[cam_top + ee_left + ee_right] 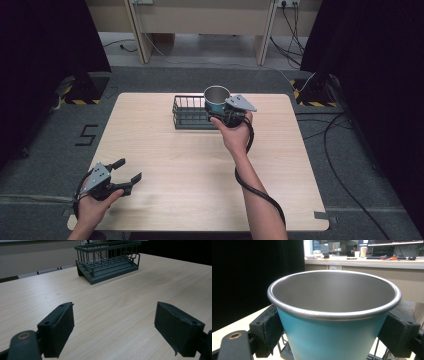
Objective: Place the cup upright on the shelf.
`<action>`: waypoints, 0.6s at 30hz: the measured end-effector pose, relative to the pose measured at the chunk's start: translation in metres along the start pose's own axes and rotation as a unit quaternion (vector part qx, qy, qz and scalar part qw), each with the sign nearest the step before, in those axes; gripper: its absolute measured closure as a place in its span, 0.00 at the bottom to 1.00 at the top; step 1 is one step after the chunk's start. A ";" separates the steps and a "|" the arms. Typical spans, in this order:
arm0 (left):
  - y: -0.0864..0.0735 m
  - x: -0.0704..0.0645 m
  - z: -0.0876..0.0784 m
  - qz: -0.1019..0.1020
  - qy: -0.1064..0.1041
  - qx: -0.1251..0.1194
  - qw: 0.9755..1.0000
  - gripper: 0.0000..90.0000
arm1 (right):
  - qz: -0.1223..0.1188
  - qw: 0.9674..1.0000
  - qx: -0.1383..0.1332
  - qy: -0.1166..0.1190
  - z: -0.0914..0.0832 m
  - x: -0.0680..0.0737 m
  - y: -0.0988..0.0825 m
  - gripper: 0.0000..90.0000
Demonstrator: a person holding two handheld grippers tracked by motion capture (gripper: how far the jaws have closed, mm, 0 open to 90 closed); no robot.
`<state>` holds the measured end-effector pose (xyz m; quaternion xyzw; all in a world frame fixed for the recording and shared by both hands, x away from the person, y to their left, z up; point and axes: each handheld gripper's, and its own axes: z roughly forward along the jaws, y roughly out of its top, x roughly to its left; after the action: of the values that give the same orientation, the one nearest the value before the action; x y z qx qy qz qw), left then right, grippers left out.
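Note:
A teal cup (216,100) with a steel inside is held upright in the air over the right end of a dark wire basket (189,113) at the table's far middle. My right gripper (225,111) is shut on the cup; in the right gripper view its black pads (270,327) press both sides of the teal wall (329,340). My left gripper (126,172) rests open near the front left corner of the table. The left gripper view has its jaws wide apart over bare wood, and the empty basket (108,260) stands farther off.
The light wood table (165,165) stands on a grey floor. Dark curtains hang at both sides, stands with yellow-black bases (82,95) sit by the far corners, and cables (345,150) trail on the floor at the right. A desk stands beyond the table.

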<state>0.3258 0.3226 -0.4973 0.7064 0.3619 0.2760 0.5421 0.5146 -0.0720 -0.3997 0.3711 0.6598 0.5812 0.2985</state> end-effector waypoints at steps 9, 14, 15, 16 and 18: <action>0.000 0.000 0.000 -0.001 0.000 -0.001 1.000 0.17 | 0.002 1.000 0.000 -0.005 0.008 -0.003 0.005 0.18; 0.000 0.000 0.000 -0.002 0.001 -0.001 1.000 0.17 | 0.002 1.000 0.001 -0.004 0.013 -0.003 0.007 0.18; 0.000 0.000 0.000 -0.002 0.001 -0.001 1.000 0.17 | 0.002 1.000 0.001 -0.005 0.014 -0.003 0.008 0.18; 0.000 0.000 0.000 -0.002 0.001 -0.002 1.000 0.17 | 0.001 1.000 0.001 -0.005 0.015 -0.003 0.008 0.18; 0.000 0.000 0.000 -0.003 0.001 -0.001 1.000 0.17 | 0.000 1.000 0.002 -0.006 0.017 -0.004 0.010 0.18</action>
<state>0.3263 0.3228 -0.4977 0.7045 0.3638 0.2754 0.5436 0.5319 -0.0653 -0.3925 0.3751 0.6589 0.5783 0.3012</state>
